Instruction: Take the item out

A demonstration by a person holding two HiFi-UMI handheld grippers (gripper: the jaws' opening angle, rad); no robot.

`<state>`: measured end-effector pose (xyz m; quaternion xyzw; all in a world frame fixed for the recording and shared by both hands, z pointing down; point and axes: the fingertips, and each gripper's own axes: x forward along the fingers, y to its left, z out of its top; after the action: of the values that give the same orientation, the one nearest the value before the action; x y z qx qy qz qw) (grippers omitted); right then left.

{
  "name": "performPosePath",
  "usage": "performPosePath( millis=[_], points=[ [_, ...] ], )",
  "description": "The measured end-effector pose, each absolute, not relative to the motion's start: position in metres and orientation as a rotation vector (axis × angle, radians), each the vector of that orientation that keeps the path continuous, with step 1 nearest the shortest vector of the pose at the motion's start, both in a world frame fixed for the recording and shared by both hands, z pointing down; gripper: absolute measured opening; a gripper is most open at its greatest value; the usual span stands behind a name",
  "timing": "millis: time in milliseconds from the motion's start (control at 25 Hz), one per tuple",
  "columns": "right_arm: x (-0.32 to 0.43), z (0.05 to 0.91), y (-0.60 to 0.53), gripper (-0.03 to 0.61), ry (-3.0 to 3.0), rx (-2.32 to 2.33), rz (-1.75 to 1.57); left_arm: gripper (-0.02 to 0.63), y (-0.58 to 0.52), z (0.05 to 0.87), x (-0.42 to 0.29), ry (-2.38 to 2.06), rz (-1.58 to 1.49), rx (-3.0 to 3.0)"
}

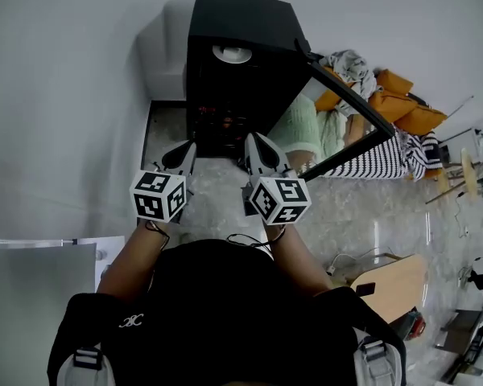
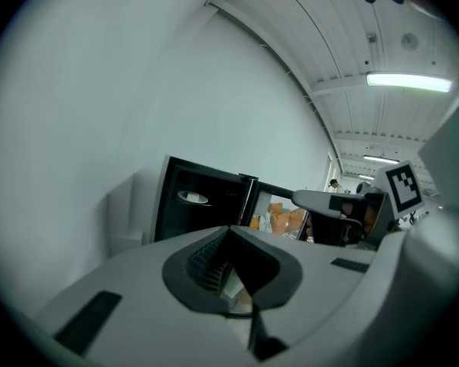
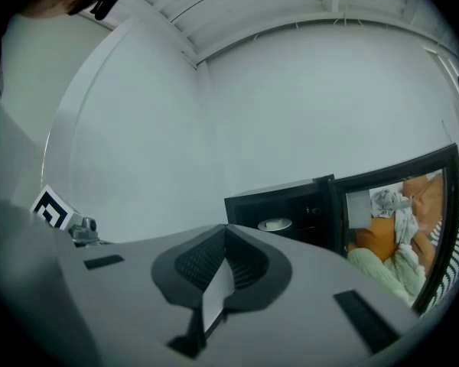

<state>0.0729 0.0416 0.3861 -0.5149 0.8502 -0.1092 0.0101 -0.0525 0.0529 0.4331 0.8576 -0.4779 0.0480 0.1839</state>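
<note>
- Two tools are in play: the left gripper (image 1: 185, 149) and the right gripper (image 1: 258, 145) are held side by side at frame centre, tips just short of the cabinet's front edge.
- Left gripper (image 2: 231, 235): its own view shows the ribbed dark pads brought together, nothing between them.
- Right gripper (image 3: 224, 239): pads likewise closed on each other, with nothing held.
- Black cabinet (image 1: 241, 22) stands at upper centre against a plain white wall (image 1: 64, 95); it is box-shaped, matte, with square corners.
- Its door (image 1: 306, 131) is swung wide toward the right of the frame. It has a thin black frame round a glossy pane that mirrors clutter.
- The front opening is unobstructed across its full width. Both tips point into it.
- White dish (image 1: 232, 53), round, shallow and smooth, sits inside on the upper level, left of the hinge side. It is well apart from both grippers and untouched.
- The lower level holds small items too dim to identify.
- Floor (image 1: 217, 203) below the opening is pale speckled stone, bare between the cabinet and the person.
- Right of the door, striped and orange fabrics are heaped up, narrowing the room on that side. The wall closes off the left.
</note>
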Motion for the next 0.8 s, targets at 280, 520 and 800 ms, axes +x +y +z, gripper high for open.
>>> performPosePath(
  millis=[280,520,800],
  points=[
    [0.058,0.388,0.05,0.008,2.645,-1.645,-0.327,0.006,0.054,0.436,-0.064,-1.304,0.144,2.446],
    [0.055,0.39,0.053,0.008,2.623,-1.672,-0.361,0.006,0.061,0.441,-0.071,-1.283,0.154,2.443],
    [0.055,0.401,0.052,0.008,2.615,-1.683,-0.4,0.006,0.061,0.45,-0.075,-1.28,0.174,2.428]
  ],
)
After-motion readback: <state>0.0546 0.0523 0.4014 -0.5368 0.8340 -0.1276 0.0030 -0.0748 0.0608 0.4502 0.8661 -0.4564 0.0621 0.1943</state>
